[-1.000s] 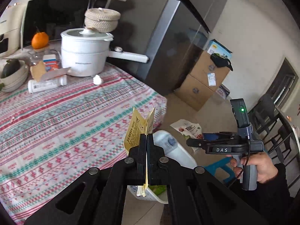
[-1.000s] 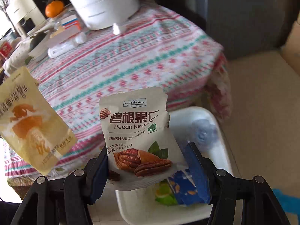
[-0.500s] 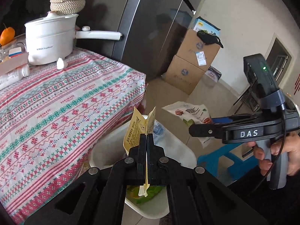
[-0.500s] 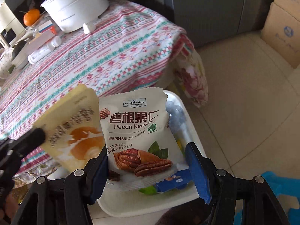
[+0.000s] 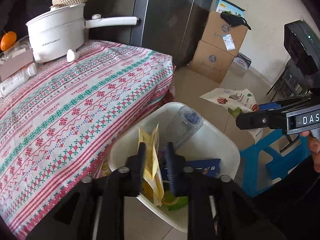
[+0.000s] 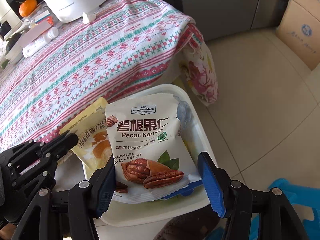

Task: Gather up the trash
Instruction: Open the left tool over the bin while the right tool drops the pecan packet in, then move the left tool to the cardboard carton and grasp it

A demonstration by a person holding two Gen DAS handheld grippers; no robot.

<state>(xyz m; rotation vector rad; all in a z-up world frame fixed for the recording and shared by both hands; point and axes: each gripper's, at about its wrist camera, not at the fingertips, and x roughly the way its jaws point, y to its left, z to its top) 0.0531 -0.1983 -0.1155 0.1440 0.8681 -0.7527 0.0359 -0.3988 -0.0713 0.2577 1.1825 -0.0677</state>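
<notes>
Left wrist: left tool (image 5: 155,156) just parted around crinkled yellow packet (image 5: 149,160), seemingly loose.

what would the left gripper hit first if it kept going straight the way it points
Probably the yellow snack wrapper between its open fingers, then the trash in the white bin below: a clear plastic bottle and a blue packet. Depth is hard to judge.

Table with striped patterned cloth (image 5: 80,104) fills frame left. Dark refrigerator (image 5: 166,20) upper centre; stacked cardboard boxes (image 5: 218,48) upper right against pale wall (image 5: 270,6). Beige tiled floor (image 6: 260,104). Blue stool (image 5: 268,160) lower right.
</notes>
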